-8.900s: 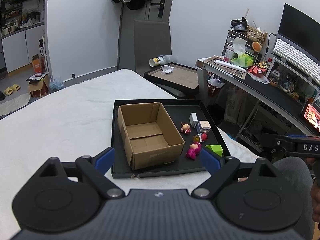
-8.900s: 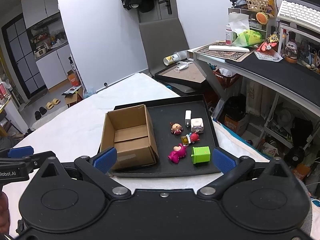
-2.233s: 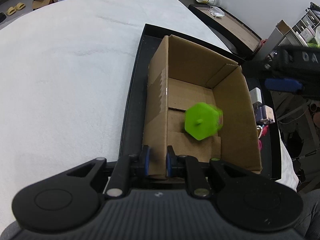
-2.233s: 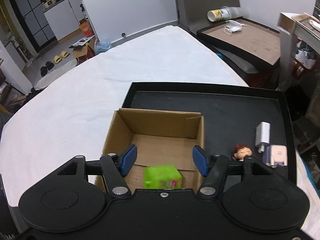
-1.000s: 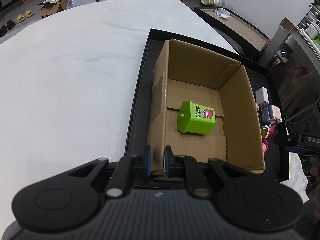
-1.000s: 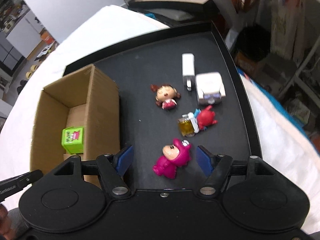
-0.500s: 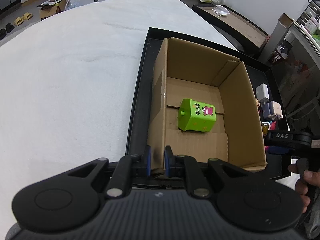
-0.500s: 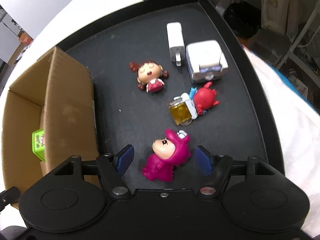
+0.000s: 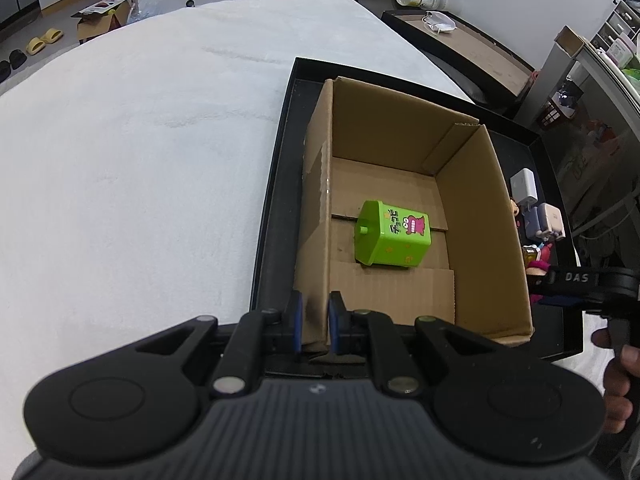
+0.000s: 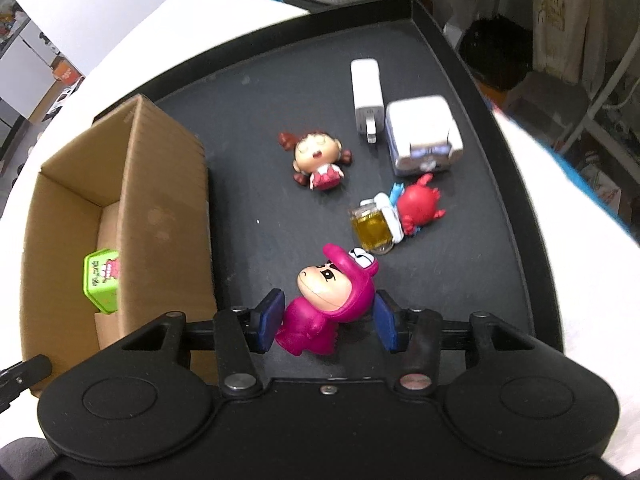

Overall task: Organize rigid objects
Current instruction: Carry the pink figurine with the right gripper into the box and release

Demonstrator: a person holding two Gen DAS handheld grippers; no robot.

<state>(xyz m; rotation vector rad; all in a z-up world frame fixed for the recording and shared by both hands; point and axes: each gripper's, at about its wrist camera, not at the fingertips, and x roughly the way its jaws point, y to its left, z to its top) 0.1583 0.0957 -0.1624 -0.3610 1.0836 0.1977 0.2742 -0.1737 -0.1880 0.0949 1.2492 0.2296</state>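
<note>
An open cardboard box (image 9: 472,216) stands on a black tray (image 9: 280,184). A green toy bin (image 9: 394,238) lies on its side inside the box; it also shows in the right wrist view (image 10: 102,280). My left gripper (image 9: 314,324) is shut on the box's near left wall. My right gripper (image 10: 326,322) straddles a magenta figurine (image 10: 332,300) lying on the tray (image 10: 248,216); its pads sit at the figurine's sides, and contact is unclear. Beyond it lie a red crab toy with a yellow mug (image 10: 396,216), a pigtailed doll (image 10: 318,158), a white charger (image 10: 365,90) and a white cube toy (image 10: 424,136).
The tray rests on a white cloth-covered table (image 9: 140,140). A second black tray with a cup and mask (image 9: 460,36) stands beyond the table. Shelving and clutter (image 9: 592,92) stand to the right. The cardboard box (image 10: 132,216) is left of my right gripper.
My right gripper has dropped onto the magenta figurine and its pads have narrowed around it. My left gripper stays clamped on the box wall. The green bin lies still.
</note>
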